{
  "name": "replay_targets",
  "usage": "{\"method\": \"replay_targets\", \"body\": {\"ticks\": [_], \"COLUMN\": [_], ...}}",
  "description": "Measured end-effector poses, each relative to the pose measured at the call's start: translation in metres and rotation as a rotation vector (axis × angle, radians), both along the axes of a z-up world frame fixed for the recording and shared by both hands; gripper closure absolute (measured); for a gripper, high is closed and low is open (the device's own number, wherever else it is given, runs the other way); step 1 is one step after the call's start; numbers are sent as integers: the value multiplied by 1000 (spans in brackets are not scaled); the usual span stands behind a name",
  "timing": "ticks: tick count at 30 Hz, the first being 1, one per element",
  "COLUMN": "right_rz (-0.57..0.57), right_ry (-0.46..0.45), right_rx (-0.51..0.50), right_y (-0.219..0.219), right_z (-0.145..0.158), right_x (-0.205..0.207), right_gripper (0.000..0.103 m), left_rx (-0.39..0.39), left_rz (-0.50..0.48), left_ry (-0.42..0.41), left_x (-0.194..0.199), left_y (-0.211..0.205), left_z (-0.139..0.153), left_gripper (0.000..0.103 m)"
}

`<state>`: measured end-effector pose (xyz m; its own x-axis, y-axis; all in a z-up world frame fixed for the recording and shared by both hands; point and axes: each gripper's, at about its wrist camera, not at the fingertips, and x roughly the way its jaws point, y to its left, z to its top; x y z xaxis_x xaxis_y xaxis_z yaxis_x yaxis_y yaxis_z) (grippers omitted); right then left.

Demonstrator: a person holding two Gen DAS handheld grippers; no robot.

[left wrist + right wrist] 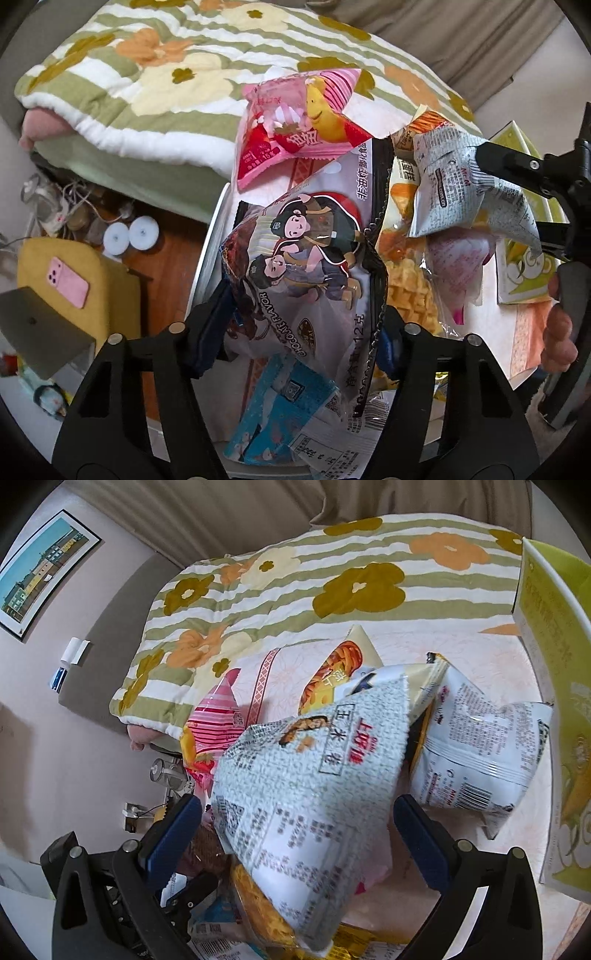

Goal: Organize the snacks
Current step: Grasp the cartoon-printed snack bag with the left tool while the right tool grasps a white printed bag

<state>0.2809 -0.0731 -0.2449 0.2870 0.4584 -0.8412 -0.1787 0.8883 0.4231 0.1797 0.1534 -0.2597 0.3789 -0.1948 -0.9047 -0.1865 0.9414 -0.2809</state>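
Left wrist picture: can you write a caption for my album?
Left gripper straddles a chocolate snack bag while the right gripper pinches a grey packet.

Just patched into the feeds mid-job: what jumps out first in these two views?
In the left wrist view, a white packet with cartoon figures fills the centre between the left gripper fingers, with a pink packet lying above it. In the right wrist view, a pale speckled packet sits between the right gripper fingers. Behind the pile lies a green-striped flowered quilt.
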Motion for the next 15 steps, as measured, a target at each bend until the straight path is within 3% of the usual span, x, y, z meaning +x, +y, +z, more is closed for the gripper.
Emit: {"method": "replay_targets", "body": {"ticks": [5,9,12,15], "right_rz": [-7,-27,-34,-38], "right_ry": [10,3,-7,-15], "right_rx": [10,9,5,15], "right_y": [4,2,-1,-7], "right_z": [-3,-1,4,9], "right_x": [2,0,-3,-8], "right_gripper": [1,26,38,40], "left_rx": [-2,-6,1,4], "left_rz": [1,-9,-18,-17], "left_ry": [-30,-55,-76,-94], "left_x": [-4,-9,-11,-13], "left_y": [4,4,2,0], "left_z": [7,15,23,32], "left_gripper": [45,45,45,45]}}
